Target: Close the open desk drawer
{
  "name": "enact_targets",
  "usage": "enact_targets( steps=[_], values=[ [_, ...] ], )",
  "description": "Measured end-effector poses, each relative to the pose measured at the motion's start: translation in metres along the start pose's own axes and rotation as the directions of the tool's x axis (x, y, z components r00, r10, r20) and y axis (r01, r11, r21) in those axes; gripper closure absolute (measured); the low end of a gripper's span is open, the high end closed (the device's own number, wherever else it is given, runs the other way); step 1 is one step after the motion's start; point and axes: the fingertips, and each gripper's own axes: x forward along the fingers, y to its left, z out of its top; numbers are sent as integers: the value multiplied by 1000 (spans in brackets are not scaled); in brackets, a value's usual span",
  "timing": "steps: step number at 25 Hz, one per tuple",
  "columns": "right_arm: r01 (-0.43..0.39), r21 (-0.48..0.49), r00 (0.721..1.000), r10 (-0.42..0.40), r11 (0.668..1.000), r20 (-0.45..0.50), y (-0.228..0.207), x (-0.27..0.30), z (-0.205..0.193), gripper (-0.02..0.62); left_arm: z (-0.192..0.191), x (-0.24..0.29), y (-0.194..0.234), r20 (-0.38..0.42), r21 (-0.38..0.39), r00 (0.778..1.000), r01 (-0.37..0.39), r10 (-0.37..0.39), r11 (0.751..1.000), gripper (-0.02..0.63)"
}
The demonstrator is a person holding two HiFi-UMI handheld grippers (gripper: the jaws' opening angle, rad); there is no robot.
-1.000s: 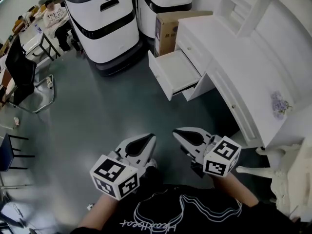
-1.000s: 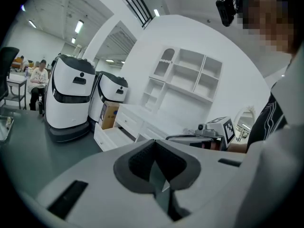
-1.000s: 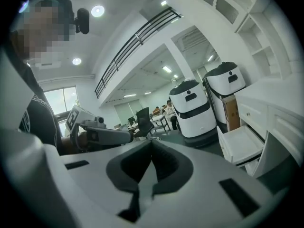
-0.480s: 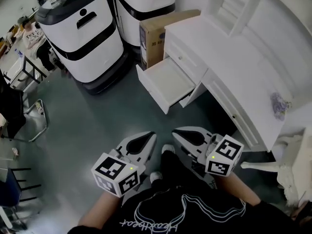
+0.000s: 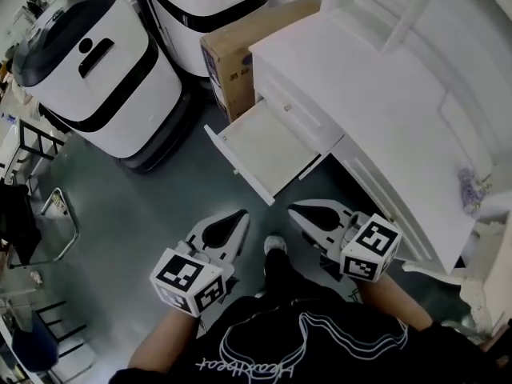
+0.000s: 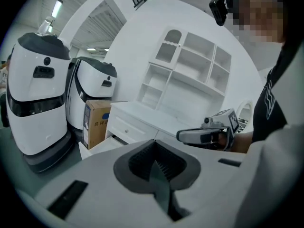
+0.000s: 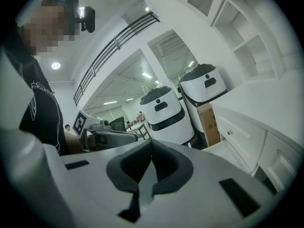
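The white desk [image 5: 360, 78] stands at the upper right of the head view. Its lower left drawer [image 5: 268, 146] is pulled out, empty, front panel toward me. Both grippers hang in front of my body, short of the drawer. The left gripper [image 5: 234, 219] is shut on nothing, a little below and left of the drawer front. The right gripper [image 5: 299, 211] is shut too, empty, just below the drawer's near corner. In the left gripper view its jaws [image 6: 154, 164] meet, and the drawer [image 6: 97, 146] shows beyond. The right gripper view shows closed jaws [image 7: 150, 164] and the drawer [image 7: 221, 148].
Two tall white-and-black machines [image 5: 88, 62] [image 5: 200, 2] stand left of the desk, with a cardboard box [image 5: 240, 42] between them and the drawer. A metal chair [image 5: 48, 214] is at far left. A white chair [image 5: 488, 286] is at lower right. My shoe [image 5: 274, 246] is between the grippers.
I have stepped closer to the desk: the drawer and machines have slid toward me and left in the head view. Both grippers stay shut in the same pose; the drawer stays open.
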Motion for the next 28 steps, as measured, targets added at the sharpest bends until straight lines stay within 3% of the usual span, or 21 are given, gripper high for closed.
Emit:
enact_targets(
  steps=[6, 11, 15, 21, 28],
  values=[
    [41, 19, 999, -40, 999, -29, -53, 15, -5, 589, -11, 53, 67, -89, 49, 996, -23, 27, 999, 601],
    [124, 50, 992, -122, 991, -45, -95, 41, -16, 589, -29, 89, 119, -135, 8, 991, -15, 16, 1000, 601],
    [184, 113, 982, -177, 977, -67, -115, 62, -31, 589, -59, 113, 160, -204, 67, 979, -8, 22, 998, 601],
    [270, 193, 963, -259, 943, -78, -132, 80, -45, 589, -126, 150, 219, -339, 77, 940, 6, 20, 997, 601],
    [348, 312, 934, -355, 884, -35, -150, 96, -64, 589, -189, 185, 246, -482, 132, 876, 86, -12, 987, 601]
  ],
)
